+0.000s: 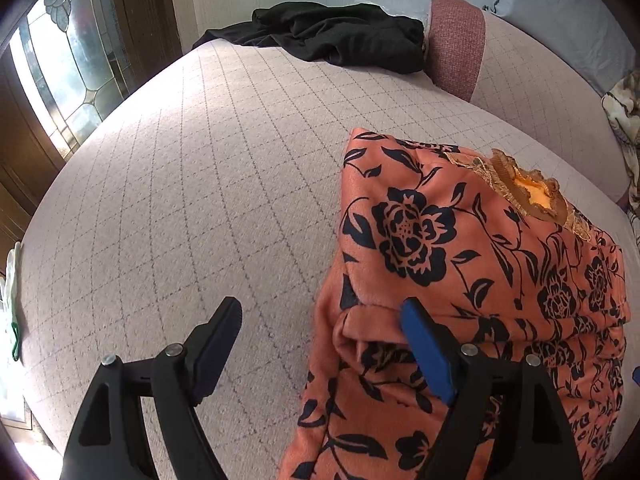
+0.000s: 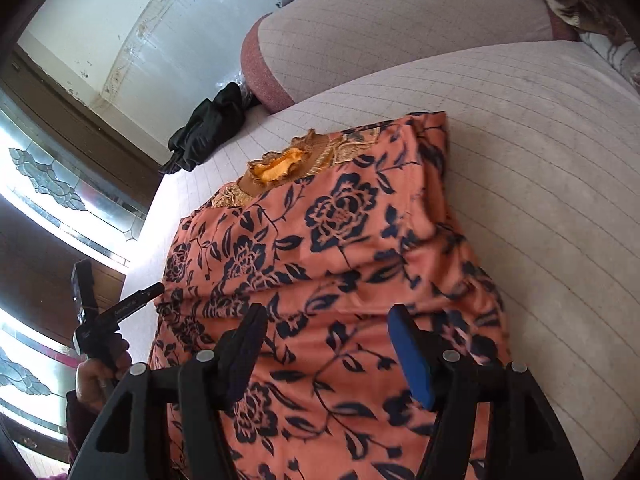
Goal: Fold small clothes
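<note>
An orange garment point(image 1: 460, 264) with a dark floral print and a gold lace collar point(image 1: 532, 196) lies folded in a long strip on the pale quilted bed point(image 1: 200, 200). My left gripper point(image 1: 320, 308) is open at the garment's left edge. Its blue-padded finger is over the cloth and its other finger over bare bedding, and nothing is pinched. The right wrist view looks along the same garment point(image 2: 340, 248) toward its collar point(image 2: 280, 168). My right gripper point(image 2: 329, 314) hangs open just above the cloth's near end, with its pads clear of the fabric.
A crumpled black garment point(image 1: 344, 32) lies at the bed's far end beside a pink-edged pillow point(image 1: 460, 48). A patterned blanket point(image 1: 624, 120) lies at the right. A leaded glass window point(image 1: 60, 64) stands beyond the left edge. A hand point(image 2: 96, 376) grips the left tool's handle.
</note>
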`<state>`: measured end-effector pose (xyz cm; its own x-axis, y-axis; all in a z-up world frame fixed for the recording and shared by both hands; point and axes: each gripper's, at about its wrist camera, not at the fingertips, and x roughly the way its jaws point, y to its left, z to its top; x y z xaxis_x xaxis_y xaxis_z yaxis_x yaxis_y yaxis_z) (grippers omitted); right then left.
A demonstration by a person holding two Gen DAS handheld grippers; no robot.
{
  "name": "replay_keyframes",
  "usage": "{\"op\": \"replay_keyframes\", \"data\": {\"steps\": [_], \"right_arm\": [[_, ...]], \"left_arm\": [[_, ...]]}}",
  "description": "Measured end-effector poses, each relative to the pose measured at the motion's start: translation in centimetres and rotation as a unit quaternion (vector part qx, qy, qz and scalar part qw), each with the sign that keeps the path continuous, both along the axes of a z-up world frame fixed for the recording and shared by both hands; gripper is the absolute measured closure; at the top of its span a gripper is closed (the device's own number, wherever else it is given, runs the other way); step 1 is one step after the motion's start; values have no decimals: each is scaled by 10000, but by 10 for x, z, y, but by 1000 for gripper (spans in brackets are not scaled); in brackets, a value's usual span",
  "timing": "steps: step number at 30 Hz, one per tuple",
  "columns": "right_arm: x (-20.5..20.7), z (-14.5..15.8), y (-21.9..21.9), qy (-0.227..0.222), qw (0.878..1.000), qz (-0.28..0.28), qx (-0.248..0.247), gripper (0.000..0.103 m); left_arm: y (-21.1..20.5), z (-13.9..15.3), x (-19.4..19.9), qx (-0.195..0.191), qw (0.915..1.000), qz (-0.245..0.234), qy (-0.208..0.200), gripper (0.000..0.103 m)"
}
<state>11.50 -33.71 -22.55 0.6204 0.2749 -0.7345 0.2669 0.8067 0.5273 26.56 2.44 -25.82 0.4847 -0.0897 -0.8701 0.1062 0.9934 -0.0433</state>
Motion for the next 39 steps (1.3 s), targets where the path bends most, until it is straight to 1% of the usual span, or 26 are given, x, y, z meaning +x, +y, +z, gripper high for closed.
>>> {"op": "replay_keyframes", "data": {"steps": [4, 7, 8, 11, 14, 16, 17, 18, 19, 21, 22, 23, 24, 25, 26, 27, 28, 29, 30, 31, 32, 33, 35, 37, 38, 39], "right_arm": [[-61, 0, -18, 190, 9997, -153, -29, 36], [-97, -8, -28, 349, 9989, -318, -7, 36], [-106, -11, -31, 412, 9985, -351, 41, 36], [-125, -21, -39, 582, 9969, -513, 151, 36], [-138, -32, -44, 780, 9951, -537, 268, 36], [-144, -42, -45, 906, 9938, -552, 327, 36], [-146, -48, -45, 969, 9928, -561, 433, 36], [-150, -55, -45, 999, 9917, -579, 573, 36], [-154, -58, -44, 910, 9918, -616, 646, 36], [-160, -58, -39, 748, 9935, -582, 636, 37], [-162, -58, -35, 701, 9937, -538, 687, 40], [-163, -60, -31, 653, 9934, -481, 808, 47], [-164, -61, -26, 636, 9929, -373, 934, 51], [-165, -62, -20, 639, 9930, -238, 960, 60], [-163, -61, -14, 649, 9938, -128, 898, 61], [-163, -59, -10, 655, 9945, -77, 809, 61], [-164, -59, -8, 658, 9947, -75, 790, 61], [-164, -59, -9, 679, 9941, -95, 842, 61], [-165, -60, -11, 745, 9933, -108, 880, 61], [-165, -59, -11, 821, 9929, -88, 859, 55], [-165, -59, -11, 873, 9927, -4, 829, 48], [-165, -59, -9, 885, 9927, 106, 814, 45], [-165, -60, 1, 932, 9931, 277, 654, 42], [-166, -59, 10, 915, 9941, 386, 437, 41], [-166, -59, 14, 854, 9947, 402, 402, 41], [-167, -59, 17, 796, 9950, 451, 393, 44]], "left_arm": [[14, -7, -43, 29, 9999, 82, -67, 21], [28, -11, -78, -97, 9999, 99, -54, 21], [31, -12, -88, -84, 9999, 99, -67, 21], [41, -15, -113, -49, 9997, 243, 57, 21], [55, -19, -134, -200, 9984, 472, 253, 21], [66, -23, -152, -337, 9971, 533, 417, 21], [70, -26, -159, -371, 9965, 563, 503, 21], [72, -30, -164, -407, 9958, 571, 586, 21], [73, -33, -168, -465, 9952, 539, 673, 21], [74, -36, -175, -566, 9941, 473, 790, 30], [72, -35, -177, -492, 9950, 446, 740, 45], [69, -32, -180, -422, 9962, 350, 677, 67], [67, -31, -181, -374, 9969, 226, 654, 76], [65, -30, -181, -299, 9972, 188, 655, 79], [66, -29, -180, -318, 9970, 204, 679, 80], [70, -27, -179, -384, 9965, 245, 706, 80], [74, -23, -181, -339, 9970, 280, 640, 80], [75, -17, -182, -135, 9983, 291, 479, 80], [74, -11, -181, 141, 9991, 284, 272, 77], [73, -9, -179, 387, 9988, 265, 163, 56], [72, -12, -176, 493, 9983, 216, 235, 26], [74, -17, -175, 386, 9984, 105, 409, 23], [74, -31, -177, -11, 9966, -92, 819, 23], [72, -48, -182, -84, 9926, -166, 1200, 22], [74, -49, -186, -160, 9936, -135, 1106, 23], [76, -48, -188, -245, 9943, -138, 1027, 27]]}}
